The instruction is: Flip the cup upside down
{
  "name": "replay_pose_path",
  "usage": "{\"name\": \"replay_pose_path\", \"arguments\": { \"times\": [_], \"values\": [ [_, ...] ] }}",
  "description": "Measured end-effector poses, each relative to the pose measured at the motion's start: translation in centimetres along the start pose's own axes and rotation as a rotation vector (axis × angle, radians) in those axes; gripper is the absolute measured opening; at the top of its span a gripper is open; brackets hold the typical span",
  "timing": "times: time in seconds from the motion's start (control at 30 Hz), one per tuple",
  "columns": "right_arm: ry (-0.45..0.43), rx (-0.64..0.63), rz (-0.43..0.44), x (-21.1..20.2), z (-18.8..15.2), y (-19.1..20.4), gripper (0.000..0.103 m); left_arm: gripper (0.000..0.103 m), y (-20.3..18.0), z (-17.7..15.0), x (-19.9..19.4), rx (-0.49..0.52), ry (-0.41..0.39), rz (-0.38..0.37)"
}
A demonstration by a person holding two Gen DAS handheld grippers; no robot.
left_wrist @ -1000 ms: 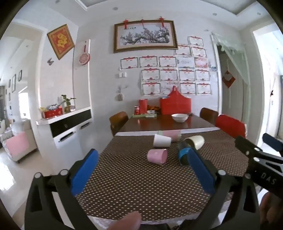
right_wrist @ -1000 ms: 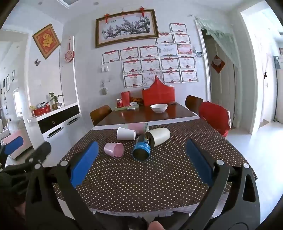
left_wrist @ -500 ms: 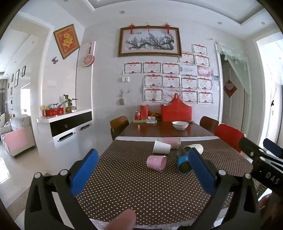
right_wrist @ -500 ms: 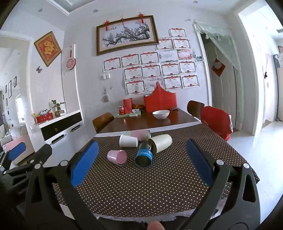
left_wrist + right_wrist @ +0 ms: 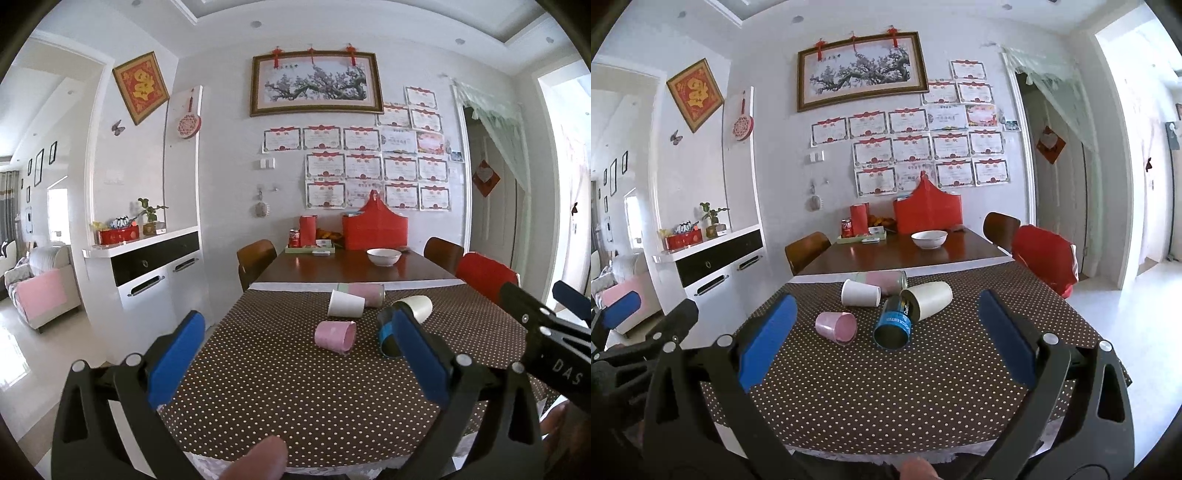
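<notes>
Several cups lie on their sides on a brown dotted tablecloth (image 5: 886, 398): a pink cup (image 5: 836, 327) (image 5: 335, 336), a white paper cup (image 5: 860, 293) (image 5: 346, 304), a blue-banded dark cup (image 5: 894, 325) (image 5: 388, 334), a cream cup (image 5: 929, 298) (image 5: 415, 307) and a pink-green tumbler (image 5: 882, 280) (image 5: 364, 292). My left gripper (image 5: 295, 354) is open and empty, held above the table's near edge. My right gripper (image 5: 886, 332) is open and empty, also short of the cups. Each gripper shows at the edge of the other's view.
Beyond the cloth the bare wooden table holds a white bowl (image 5: 929, 239), a red can (image 5: 846, 227), a tray and a red box (image 5: 927, 214). Chairs (image 5: 807, 251) stand on both sides, one with a red cover (image 5: 1045, 258). A white sideboard (image 5: 716, 266) stands at left.
Both views have tilted upward and drawn back slightly, so the cups sit lower and farther. The cups have not moved. Both grippers stay open.
</notes>
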State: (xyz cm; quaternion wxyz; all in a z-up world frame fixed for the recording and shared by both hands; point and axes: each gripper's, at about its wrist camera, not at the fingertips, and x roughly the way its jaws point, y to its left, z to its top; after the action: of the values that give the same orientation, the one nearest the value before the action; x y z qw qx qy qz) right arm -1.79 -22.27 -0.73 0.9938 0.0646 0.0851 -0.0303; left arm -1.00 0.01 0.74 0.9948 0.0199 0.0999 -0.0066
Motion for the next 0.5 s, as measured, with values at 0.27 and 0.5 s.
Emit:
{"name": "replay_pose_path", "arguments": {
  "times": [0.27, 0.5],
  "values": [
    [-0.006, -0.004, -0.002, 0.04, -0.05, 0.1, 0.097, 0.1, 0.21, -0.29, 0.2, -0.015, 0.007, 0.007],
    [-0.004, -0.003, 0.001, 0.1, -0.12, 0.2, 0.097, 0.099, 0.42, -0.38, 0.41, -0.016, 0.015, 0.004]
  ]
}}
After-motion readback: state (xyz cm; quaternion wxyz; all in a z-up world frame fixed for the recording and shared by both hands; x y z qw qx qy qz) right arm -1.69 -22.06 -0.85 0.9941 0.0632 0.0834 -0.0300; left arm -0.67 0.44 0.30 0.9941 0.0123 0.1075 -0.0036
